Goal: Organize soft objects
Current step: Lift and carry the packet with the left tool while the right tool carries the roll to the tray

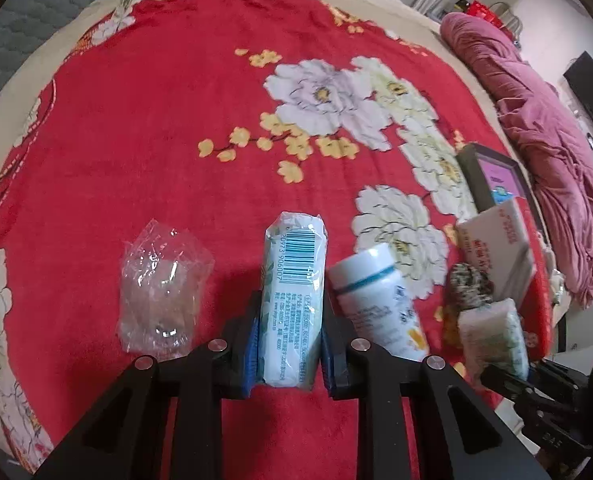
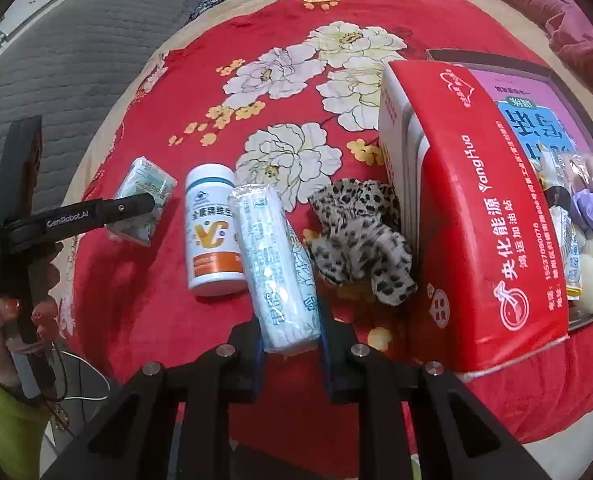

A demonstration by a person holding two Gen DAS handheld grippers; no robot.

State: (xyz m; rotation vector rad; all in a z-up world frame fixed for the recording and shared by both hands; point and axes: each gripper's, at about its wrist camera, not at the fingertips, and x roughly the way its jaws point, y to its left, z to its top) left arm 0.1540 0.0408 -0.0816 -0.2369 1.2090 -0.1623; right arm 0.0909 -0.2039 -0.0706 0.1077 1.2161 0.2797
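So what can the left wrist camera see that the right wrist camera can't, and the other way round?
Only the left wrist view shows the crumpled clear plastic bag on the red blanket. Only the right wrist view shows the pale soft balls in the box behind the red tissue pack. Both show the white vitamin bottle, the leopard-print cloth, and each gripper, left gripper and right gripper, closed on a small tissue pack.

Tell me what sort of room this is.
Most likely a bedroom: the items lie on a red floral blanket spread over a bed, a bunched pink quilt lies alongside, and a grey quilted mattress shows beyond.
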